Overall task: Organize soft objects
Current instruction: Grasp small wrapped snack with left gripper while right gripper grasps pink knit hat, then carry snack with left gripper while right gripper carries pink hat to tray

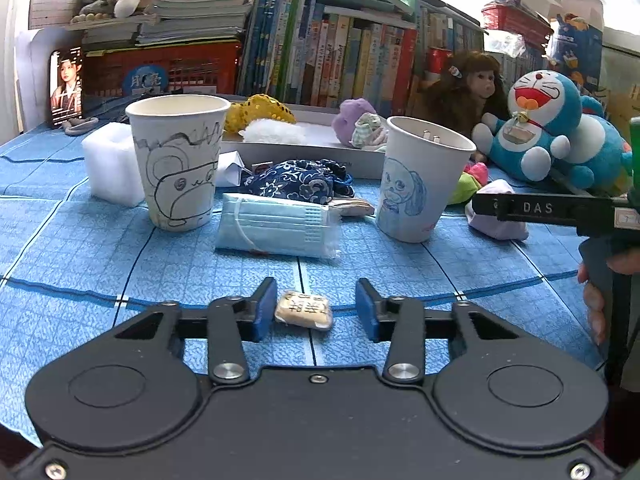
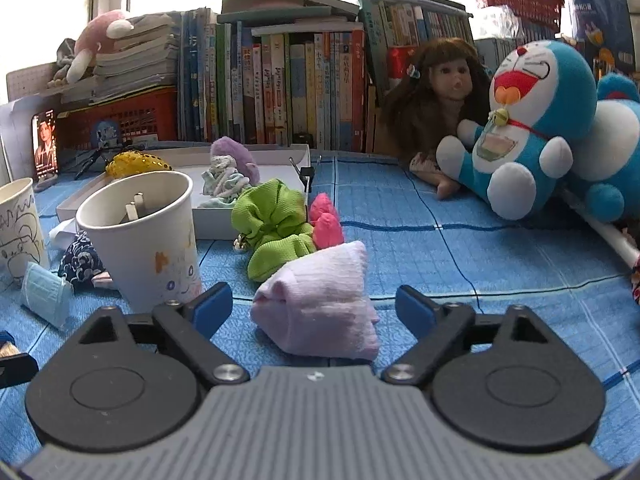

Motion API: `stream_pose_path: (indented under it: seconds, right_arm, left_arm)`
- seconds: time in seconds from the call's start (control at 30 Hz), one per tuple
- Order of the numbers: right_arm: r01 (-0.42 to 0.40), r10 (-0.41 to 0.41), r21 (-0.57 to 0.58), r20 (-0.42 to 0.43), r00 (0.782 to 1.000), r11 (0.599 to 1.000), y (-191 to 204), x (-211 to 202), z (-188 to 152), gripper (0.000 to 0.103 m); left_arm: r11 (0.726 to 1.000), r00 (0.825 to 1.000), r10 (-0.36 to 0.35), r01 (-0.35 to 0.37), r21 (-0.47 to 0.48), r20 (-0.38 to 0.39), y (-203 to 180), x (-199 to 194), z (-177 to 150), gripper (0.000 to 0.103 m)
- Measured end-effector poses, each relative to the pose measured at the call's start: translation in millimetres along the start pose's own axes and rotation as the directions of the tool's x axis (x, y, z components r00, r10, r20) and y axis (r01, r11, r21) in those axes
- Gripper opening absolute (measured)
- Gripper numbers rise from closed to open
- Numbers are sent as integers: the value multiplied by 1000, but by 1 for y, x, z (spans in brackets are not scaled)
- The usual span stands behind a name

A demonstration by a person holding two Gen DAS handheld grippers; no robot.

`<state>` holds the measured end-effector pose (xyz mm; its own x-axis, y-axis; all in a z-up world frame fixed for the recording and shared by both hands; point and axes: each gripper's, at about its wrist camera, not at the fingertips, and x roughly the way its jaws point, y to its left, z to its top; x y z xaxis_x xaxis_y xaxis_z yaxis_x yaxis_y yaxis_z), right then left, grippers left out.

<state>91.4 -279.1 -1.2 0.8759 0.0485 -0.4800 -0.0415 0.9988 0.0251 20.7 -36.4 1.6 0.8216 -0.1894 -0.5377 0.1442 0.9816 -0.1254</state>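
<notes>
A small beige wrapped packet [image 1: 303,310] lies on the blue mat between the blue pads of my left gripper [image 1: 316,294]. The left pad is next to it and a gap shows at the right pad, so the gripper is open. In the right wrist view a folded pale pink cloth [image 2: 320,304] lies between the wide-spread fingers of my open right gripper [image 2: 314,294], with a gap on each side. The same pink cloth [image 1: 496,228] appears in the left wrist view under a black finger [image 1: 540,208] of the right gripper.
Two drawn-on paper cups [image 1: 180,160] [image 1: 420,180], a pack of face masks [image 1: 276,226], a blue floral pouch [image 1: 296,184], a green cloth [image 2: 276,228] and a pink item [image 2: 326,220] crowd the mat. Behind are a white tray [image 2: 276,156], a doll [image 2: 440,92], a blue cat plush [image 2: 528,128], books.
</notes>
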Motion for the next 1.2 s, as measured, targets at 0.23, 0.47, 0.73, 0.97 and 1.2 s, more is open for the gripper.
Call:
stream_pose_path:
  seconds: [0.23,0.47,0.73,0.97,1.2]
  right_arm:
    - [-15,15,-5,-14,1000,1000,3,3,0,71]
    - [0,0,-18,-10,1000,1000,6,-2,-4,45]
    - [-45,46,31,-18,999,998,7,-18,-11,41]
    - [-111,111,32,-17,994,993,20,-39,-22,40]
    - [-176,176,6,-18,984,984,35,-59,-32,40]
  left_arm:
    - [1000,1000,-17,17,23,-3,-2,1,0,27]
    - [999,1000,-21,21,32,-3,-2,0,0,27]
    - [999,1000,-25,25,39,-2,-1,-1,-1,26]
    - [998,1000,-21,21,59,4,-1,-3,-2,26]
    - [997,1000,-20,19,75,8,-2,-6,-6,29]
